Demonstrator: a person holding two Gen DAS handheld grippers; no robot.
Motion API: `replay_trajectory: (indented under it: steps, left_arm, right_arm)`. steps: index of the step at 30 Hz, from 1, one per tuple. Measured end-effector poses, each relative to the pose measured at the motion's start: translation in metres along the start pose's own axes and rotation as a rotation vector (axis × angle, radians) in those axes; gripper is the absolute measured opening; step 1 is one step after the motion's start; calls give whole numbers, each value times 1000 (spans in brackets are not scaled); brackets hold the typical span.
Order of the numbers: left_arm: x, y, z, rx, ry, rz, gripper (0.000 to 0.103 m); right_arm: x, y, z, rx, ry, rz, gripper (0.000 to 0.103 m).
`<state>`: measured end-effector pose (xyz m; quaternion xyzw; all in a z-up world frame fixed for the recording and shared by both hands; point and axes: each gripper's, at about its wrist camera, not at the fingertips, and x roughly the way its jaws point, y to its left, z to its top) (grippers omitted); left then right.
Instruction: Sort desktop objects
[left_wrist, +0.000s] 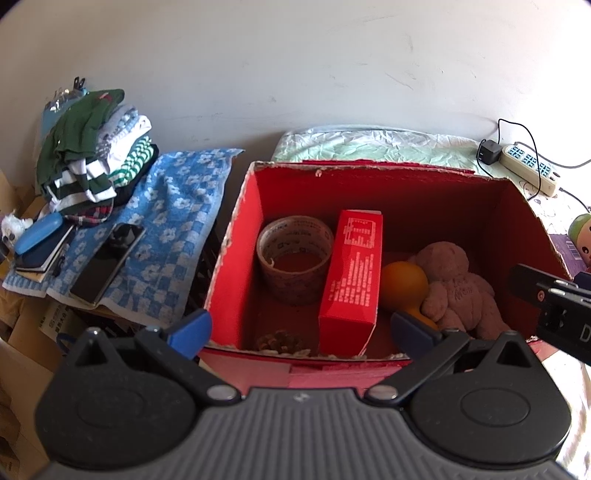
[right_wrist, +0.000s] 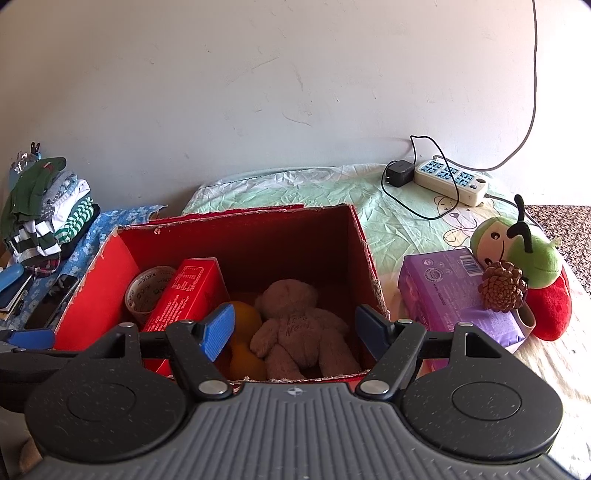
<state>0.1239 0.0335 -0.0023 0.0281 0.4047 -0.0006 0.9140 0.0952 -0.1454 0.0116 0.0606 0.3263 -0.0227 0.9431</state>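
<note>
An open red cardboard box (left_wrist: 236, 236) (right_wrist: 364, 243) holds a tape roll (left_wrist: 293, 258) (right_wrist: 147, 291), a red carton (left_wrist: 352, 277) (right_wrist: 184, 295), an orange toy (left_wrist: 404, 282) (right_wrist: 242, 317), a brown teddy bear (left_wrist: 458, 288) (right_wrist: 299, 328) and a pine cone (left_wrist: 280, 341). My left gripper (left_wrist: 301, 328) is open and empty above the box's near edge. My right gripper (right_wrist: 295, 332) is open and empty above the teddy bear. A second pine cone (right_wrist: 502, 286) lies on a purple pack (right_wrist: 443, 291) right of the box, beside a green and red plush (right_wrist: 532, 258).
Left of the box a blue checked towel (left_wrist: 173, 221) carries a phone (left_wrist: 107, 262), a notebook (left_wrist: 44, 254), a blue case (left_wrist: 38, 229) and a pile of folded clothes (left_wrist: 92, 151). A power strip (right_wrist: 450, 179) with a charger (right_wrist: 397, 173) lies at the back right. Cardboard boxes (left_wrist: 26, 332) stand far left.
</note>
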Motion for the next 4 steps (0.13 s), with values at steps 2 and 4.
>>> replay_trajectory:
  steps: [2,4]
  left_arm:
    - [-1,0,0,0,-5,-2,103]
    - [-2,0,0,0,-11,-7,103]
  right_arm:
    - [-1,1,0,-3,-4,-2,75]
    - [-1,1,1,-3,-7,-4,75]
